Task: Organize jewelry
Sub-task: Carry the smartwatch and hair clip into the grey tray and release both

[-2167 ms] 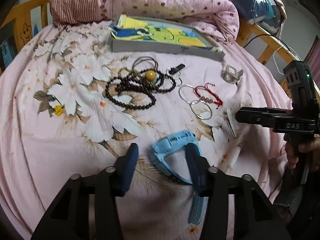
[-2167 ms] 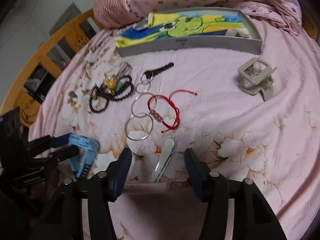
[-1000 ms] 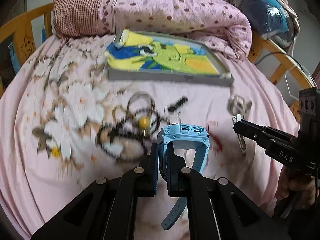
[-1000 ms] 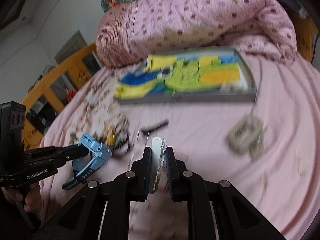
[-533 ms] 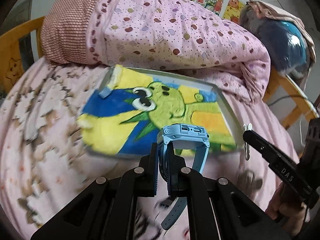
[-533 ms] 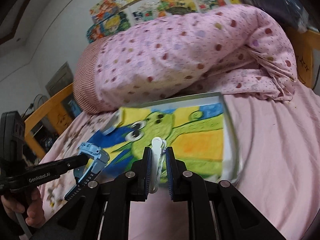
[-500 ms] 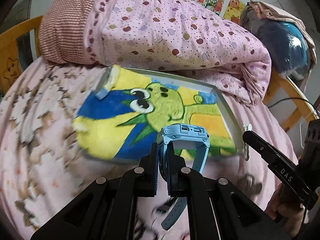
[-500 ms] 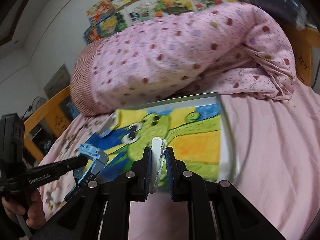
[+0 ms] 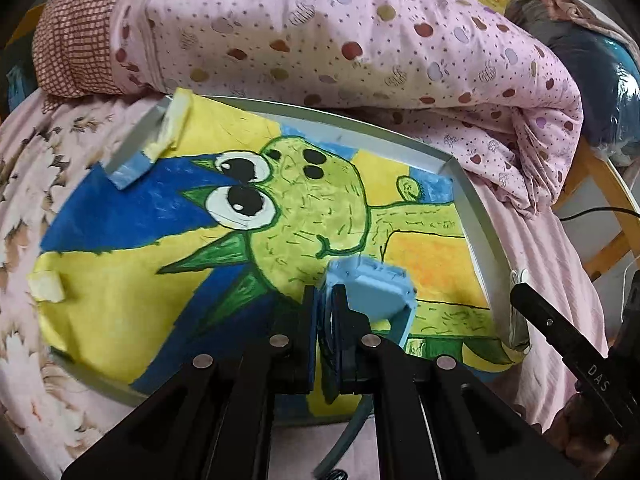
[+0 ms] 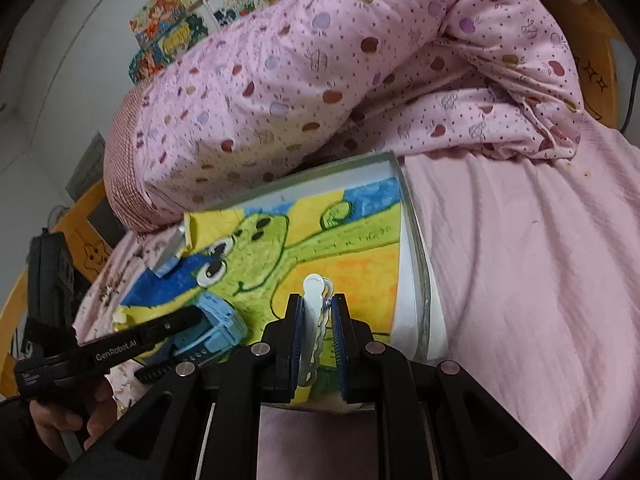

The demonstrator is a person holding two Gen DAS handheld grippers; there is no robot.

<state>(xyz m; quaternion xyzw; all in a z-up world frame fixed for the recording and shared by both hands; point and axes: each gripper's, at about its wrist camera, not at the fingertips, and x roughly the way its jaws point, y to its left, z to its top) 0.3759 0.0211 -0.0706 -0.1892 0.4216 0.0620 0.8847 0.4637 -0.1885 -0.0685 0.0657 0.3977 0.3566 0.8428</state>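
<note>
The blue watch [image 9: 374,286] is pinched by its strap in your left claw [image 9: 326,308], hanging low over the near right part of the tray [image 9: 476,216], above the yellow and green of the cartoon cloth [image 9: 160,280] that lines it. Whether it already touches the cloth you cannot tell from either view. The silver hair clip [image 10: 314,320] is gripped edge-on in your right claw [image 10: 316,320], tip upward, over the tray's near right corner, just inside the grey wall.

So you have both pieces carried to the tray and neither one released; by my reading, that puts you at the placing step for this pair. The cloth shows no jewelry lying on it yet, only two small foam blocks [image 9: 46,286] at its left edge and far left corner, so these look like the first things to go in. How much is left on the bed [image 10: 520,280] is hidden, since the views do not reach the sheet below the tray.

When you let go, lower each piece onto the cloth first; the watch strap dangles past the tray's near edge and could drag the watch out if dropped from height. Behind the tray, the spotted quilt [image 9: 320,32] crowds the far wall.
</note>
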